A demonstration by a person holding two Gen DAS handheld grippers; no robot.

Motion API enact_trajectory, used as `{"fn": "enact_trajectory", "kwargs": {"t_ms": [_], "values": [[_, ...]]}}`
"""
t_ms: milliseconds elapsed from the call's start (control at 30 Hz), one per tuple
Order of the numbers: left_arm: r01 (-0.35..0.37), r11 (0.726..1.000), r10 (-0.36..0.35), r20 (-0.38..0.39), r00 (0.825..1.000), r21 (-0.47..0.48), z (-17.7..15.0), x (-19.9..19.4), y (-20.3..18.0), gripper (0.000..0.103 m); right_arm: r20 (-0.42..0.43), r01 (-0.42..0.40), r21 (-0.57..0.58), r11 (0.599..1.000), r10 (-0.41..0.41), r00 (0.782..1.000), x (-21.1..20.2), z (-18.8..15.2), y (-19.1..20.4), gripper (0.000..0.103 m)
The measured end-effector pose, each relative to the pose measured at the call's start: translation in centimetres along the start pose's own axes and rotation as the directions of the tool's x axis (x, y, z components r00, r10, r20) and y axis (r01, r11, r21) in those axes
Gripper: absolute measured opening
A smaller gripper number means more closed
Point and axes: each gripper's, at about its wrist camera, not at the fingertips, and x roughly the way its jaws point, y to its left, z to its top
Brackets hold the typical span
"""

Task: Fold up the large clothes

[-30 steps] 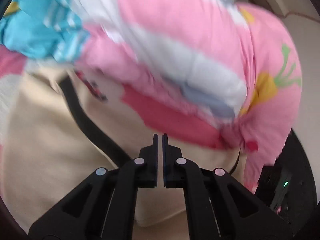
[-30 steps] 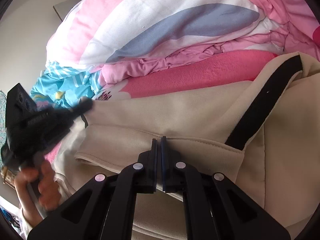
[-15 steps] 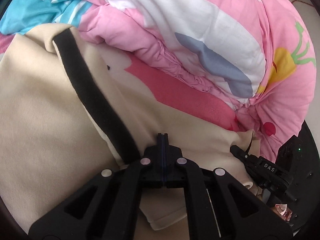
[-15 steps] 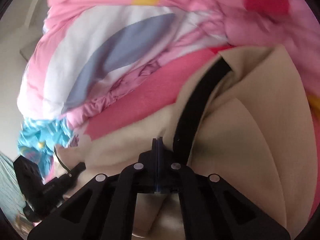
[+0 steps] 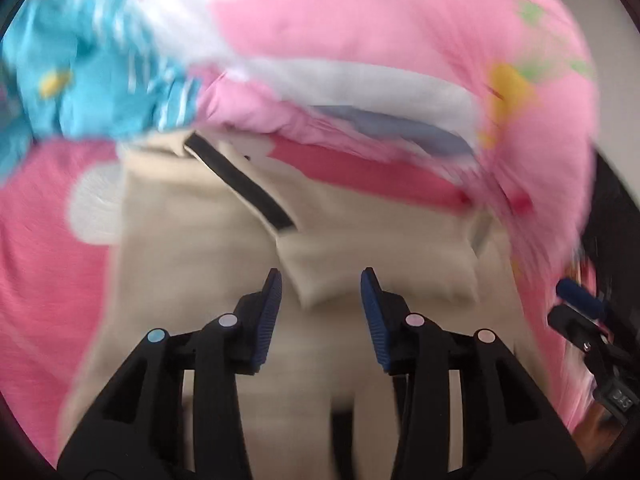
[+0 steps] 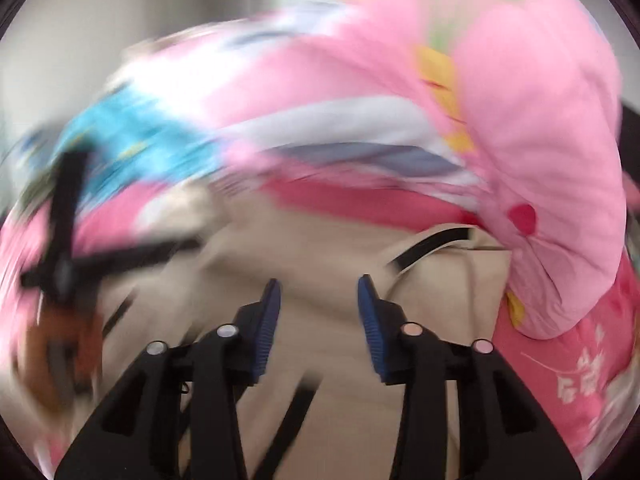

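Left wrist view: left gripper point(image 5: 321, 280) is seen wide open, nothing held; a folded cream flap of the cream garment point(image 5: 192, 248) lies just ahead between the jaws. Right gripper point(image 6: 318, 286) is likewise wide open and empty over the garment, which is spread on the bed below the pink quilt point(image 6: 540, 152). The black stripe point(image 5: 244, 184) runs diagonally away; the flap is judged nearer the left gripper.

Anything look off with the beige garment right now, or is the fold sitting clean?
The beige garment lies mostly flat, but one corner by the black stripe juts up unevenly ahead of the open left claw. Blur hides finer detail.
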Motion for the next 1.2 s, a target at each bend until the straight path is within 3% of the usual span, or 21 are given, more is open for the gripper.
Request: {"fn": "enact_trajectory", "kwargs": {"t_ms": [67,133,200,233,300,333,400,500,533,600,667,700,767,867,900,933,1000,1067,1100,1133,1200], "values": [[-0.033,0.985,0.044,-0.060,0.997,0.170,-2.4,-2.9,-1.4,0.040,-0.062,-0.109,-0.124,0.986,0.102,0.993,-3.1,-3.5,2.9,0.041],[-0.073,0.926,0.116,-0.094,0.989,0.371,-5.4,-6.4,-2.7,0.040,-0.109,-0.131,-0.231,0.964,0.109,0.988,-5.8,-7.2,5.1,0.041],[-0.141,0.846,0.173,-0.015,0.985,0.514,-9.1,-11.2,-3.1,0.056,-0.126,-0.127,-0.310,0.942,0.092,0.988,-7.7,-10.2,6.9,0.048],[-0.117,0.831,0.151,-0.018,0.988,0.543,-10.8,-13.1,-2.9,0.059,-0.132,-0.133,-0.343,0.930,0.092,0.987,-8.8,-11.7,7.6,0.051],[-0.003,0.838,0.079,-0.116,0.990,0.545,-14.5,-15.4,-2.3,0.060,-0.139,-0.121,-0.408,0.905,0.069,0.988,-10.6,-15.0,8.6,0.058],[0.023,0.836,0.077,-0.159,0.984,0.548,-16.4,-16.0,-2.1,0.060,-0.150,-0.109,-0.443,0.890,0.046,0.988,-11.3,-16.7,9.1,0.059],[0.049,0.796,0.092,-0.200,0.975,0.603,-20.0,-16.8,-2.1,0.060,-0.160,-0.070,-0.495,0.866,-0.011,0.987,-12.0,-19.2,9.5,0.067],[-0.008,0.665,0.187,-0.156,0.970,0.747,-24.6,-17.8,-2.5,0.060,-0.150,0.097,-0.551,0.829,-0.213,0.965,-11.3,-21.8,9.3,0.070],[-0.015,0.646,0.209,-0.158,0.965,0.763,-25.6,-17.6,-2.4,0.060,-0.159,0.117,-0.558,0.822,-0.244,0.957,-10.9,-22.3,8.9,0.070],[-0.047,0.623,0.262,-0.151,0.953,0.780,-27.0,-16.8,-2.1,0.061,-0.175,0.153,-0.540,0.827,-0.289,0.941,-9.9,-23.3,7.7,0.070],[-0.062,0.641,0.247,-0.129,0.960,0.765,-26.9,-17.1,-1.7,0.058,-0.157,0.186,-0.470,0.863,-0.289,0.944,-9.9,-23.6,6.0,0.069],[-0.091,0.647,0.266,-0.113,0.957,0.757,-26.6,-17.2,-1.5,0.047,-0.148,0.213,-0.444,0.870,-0.306,0.940,-9.9,-23.7,5.1,0.063],[-0.194,0.611,0.363,-0.054,0.930,0.767,-26.3,-16.9,-0.2,0.040,-0.153,0.205,-0.396,0.895,-0.284,0.947,-10.2,-24.4,3.8,0.049],[-0.183,0.639,0.344,-0.065,0.937,0.747,-26.3,-17.2,1.4,0.040,-0.148,0.212,-0.333,0.919,-0.273,0.951,-10.3,-25.1,3.2,0.018],[-0.193,0.627,0.353,-0.054,0.934,0.755,-26.3,-17.3,1.3,0.040,-0.114,0.260,-0.341,0.903,-0.314,0.942,-10.4,-25.3,3.5,0.009],[-0.213,0.601,0.368,-0.030,0.929,0.770,-26.5,-17.4,1.2,0.038,-0.094,0.287,-0.340,0.895,-0.336,0.937,-10.5,-25.5,3.6,0.009],[-0.245,0.533,0.403,0.011,0.915,0.810,-27.5,-17.4,0.9,0.011,-0.058,0.319,-0.282,0.905,-0.348,0.936,-11.0,-25.4,3.5,0.008],[-0.286,0.446,0.436,0.073,0.897,0.848,-28.8,-17.4,0.1,0.008,-0.026,0.338,-0.215,0.916,-0.351,0.936,-11.7,-25.0,3.3,0.008],[-0.298,0.431,0.438,0.091,0.894,0.852,-28.9,-17.5,0.0,0.005,-0.004,0.335,-0.182,0.924,-0.342,0.940,-12.3,-24.6,3.2,0.008],[-0.309,0.438,0.433,0.104,0.896,0.844,-28.7,-17.8,0.0,0.005,0.016,0.338,-0.161,0.927,-0.340,0.940,-12.7,-24.3,3.1,0.008],[-0.346,0.498,0.405,0.140,0.904,0.795,-27.5,-19.1,0.0,0.004,0.043,0.327,-0.105,0.939,-0.325,0.945,-13.6,-23.4,2.7,0.008]]}}
